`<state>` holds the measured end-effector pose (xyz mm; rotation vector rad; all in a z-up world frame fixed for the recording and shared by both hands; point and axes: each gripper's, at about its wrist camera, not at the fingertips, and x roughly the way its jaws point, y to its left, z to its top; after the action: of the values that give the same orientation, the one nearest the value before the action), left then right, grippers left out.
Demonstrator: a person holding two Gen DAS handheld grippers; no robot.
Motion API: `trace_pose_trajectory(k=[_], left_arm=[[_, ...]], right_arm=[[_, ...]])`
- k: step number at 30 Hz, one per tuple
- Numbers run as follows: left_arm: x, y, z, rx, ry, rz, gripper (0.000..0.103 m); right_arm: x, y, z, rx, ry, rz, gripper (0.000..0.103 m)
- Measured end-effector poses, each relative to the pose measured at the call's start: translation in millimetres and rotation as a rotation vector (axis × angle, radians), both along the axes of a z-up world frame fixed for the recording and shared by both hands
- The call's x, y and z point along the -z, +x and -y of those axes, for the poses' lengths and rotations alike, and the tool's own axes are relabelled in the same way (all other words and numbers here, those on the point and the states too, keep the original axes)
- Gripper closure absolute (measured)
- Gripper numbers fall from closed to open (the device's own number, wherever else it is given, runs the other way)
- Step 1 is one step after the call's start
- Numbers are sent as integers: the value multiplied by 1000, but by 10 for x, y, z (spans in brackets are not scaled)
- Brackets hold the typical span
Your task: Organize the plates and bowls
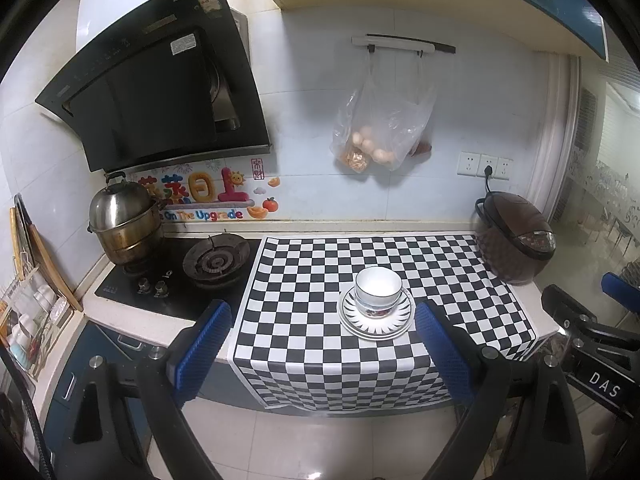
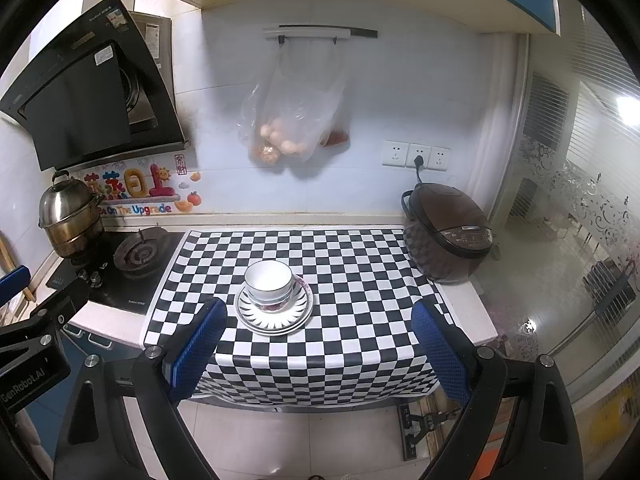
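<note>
White bowls [image 1: 378, 292] sit nested on stacked plates [image 1: 376, 318] mid-counter, on the checkered cloth [image 1: 320, 352] toward its front edge. Left gripper [image 1: 322, 326] and right gripper [image 2: 318, 326] hang before the counter, spread wide, empty.

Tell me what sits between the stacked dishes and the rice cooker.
Nothing: only bare checkered cloth between the stacked dishes and rice cooker, clearest in the right wrist view.

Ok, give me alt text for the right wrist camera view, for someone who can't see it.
Stacked bowls sit on stacked plates on a black-and-white checkered cloth on a kitchen counter, with the open right gripper held back from them, empty. A brown rice cooker stands at right, a gas stove and steel pot at left.
</note>
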<state>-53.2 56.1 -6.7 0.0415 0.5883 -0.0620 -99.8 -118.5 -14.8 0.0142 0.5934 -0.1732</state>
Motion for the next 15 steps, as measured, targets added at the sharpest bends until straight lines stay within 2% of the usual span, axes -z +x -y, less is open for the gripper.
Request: trace_pose_trajectory(k=[15], left_arm=[[5, -16, -20, 3, 9, 9, 9]], right_arm=[[0, 1, -1, -1, 6, -3, 8]])
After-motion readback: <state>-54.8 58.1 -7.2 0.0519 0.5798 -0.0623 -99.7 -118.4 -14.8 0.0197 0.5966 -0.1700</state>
